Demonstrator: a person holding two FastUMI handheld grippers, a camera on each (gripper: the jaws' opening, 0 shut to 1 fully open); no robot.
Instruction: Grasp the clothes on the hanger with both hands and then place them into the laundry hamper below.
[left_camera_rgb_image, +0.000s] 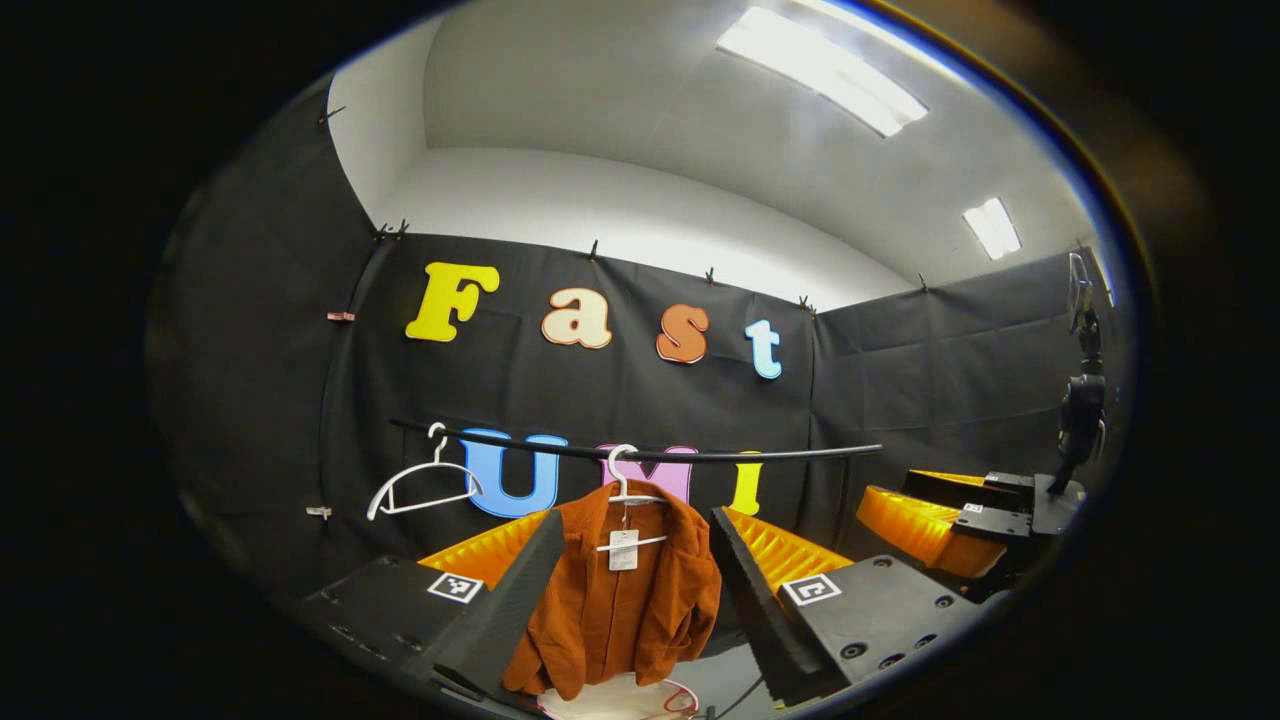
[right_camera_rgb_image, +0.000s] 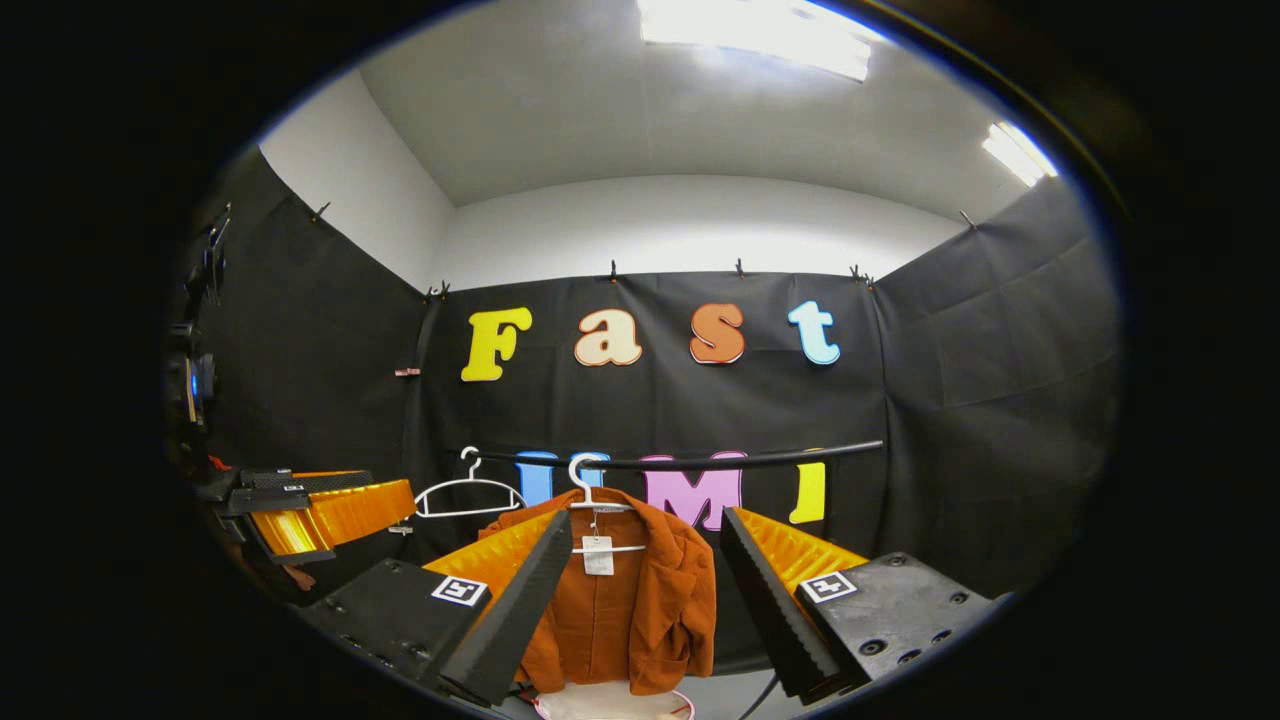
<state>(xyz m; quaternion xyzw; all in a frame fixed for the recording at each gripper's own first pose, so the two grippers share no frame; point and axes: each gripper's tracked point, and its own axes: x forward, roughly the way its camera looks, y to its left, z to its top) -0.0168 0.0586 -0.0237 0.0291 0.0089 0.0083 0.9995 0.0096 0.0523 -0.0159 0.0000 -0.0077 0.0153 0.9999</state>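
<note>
A: On the rail (left_camera_rgb_image: 640, 453), what hangs?
B: A rust-orange jacket (left_camera_rgb_image: 620, 600) on a white hanger (left_camera_rgb_image: 625, 490), front open, a tag (left_camera_rgb_image: 623, 550) at the collar.
A: The grippers?
B: Left gripper (left_camera_rgb_image: 635, 590) and right gripper (right_camera_rgb_image: 645, 590) both spread wide, apart from the jacket, holding nothing.

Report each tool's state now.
Left tool: open, holding nothing, short of the jacket.
Right tool: open, holding nothing.

Black screw-studded hand-held gripper (left_camera_rgb_image: 637, 600) housings, square markers
</note>
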